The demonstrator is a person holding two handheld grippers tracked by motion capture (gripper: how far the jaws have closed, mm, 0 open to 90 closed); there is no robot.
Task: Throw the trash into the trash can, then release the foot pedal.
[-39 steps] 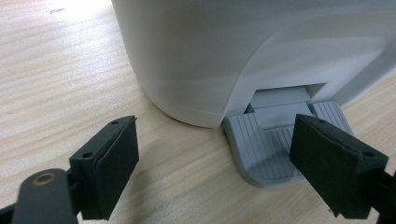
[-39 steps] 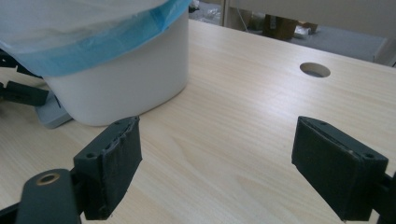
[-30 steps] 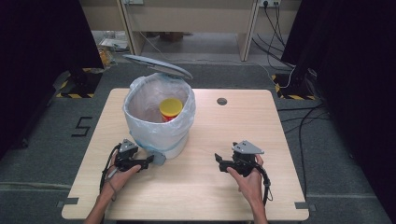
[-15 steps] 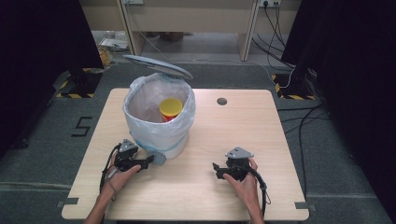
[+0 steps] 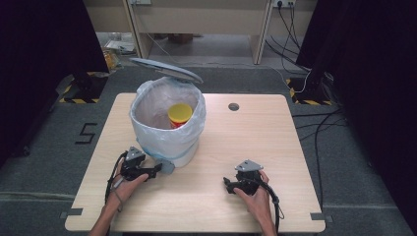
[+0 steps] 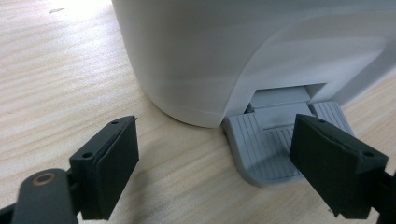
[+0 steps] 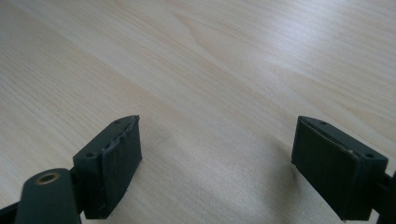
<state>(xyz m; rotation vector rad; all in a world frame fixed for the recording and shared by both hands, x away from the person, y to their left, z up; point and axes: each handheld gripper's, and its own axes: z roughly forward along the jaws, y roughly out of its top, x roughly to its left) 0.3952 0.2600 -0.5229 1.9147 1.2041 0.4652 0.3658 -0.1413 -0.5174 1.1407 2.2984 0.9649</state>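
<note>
A white pedal bin (image 5: 169, 140) lined with a plastic bag stands on the left half of the table, its grey lid (image 5: 166, 70) raised. Inside sits a container with a yellow top (image 5: 180, 112). My left gripper (image 5: 155, 170) is open at the bin's base. In the left gripper view the bin's white wall (image 6: 196, 51) fills the top, and the left gripper (image 6: 215, 128) has its right jaw over the grey ribbed pedal (image 6: 266, 149). My right gripper (image 5: 228, 185) rests low on the bare wood, open and holding nothing (image 7: 217, 123).
The light wooden table (image 5: 275, 132) has a small round cable hole (image 5: 233, 106) at its back. Cables run across the floor at the right. Dark curtains flank both sides.
My right gripper has moved towards the table's front edge and slightly left, and sits lower over the wood. The left gripper, the bin and its raised lid have not moved.
</note>
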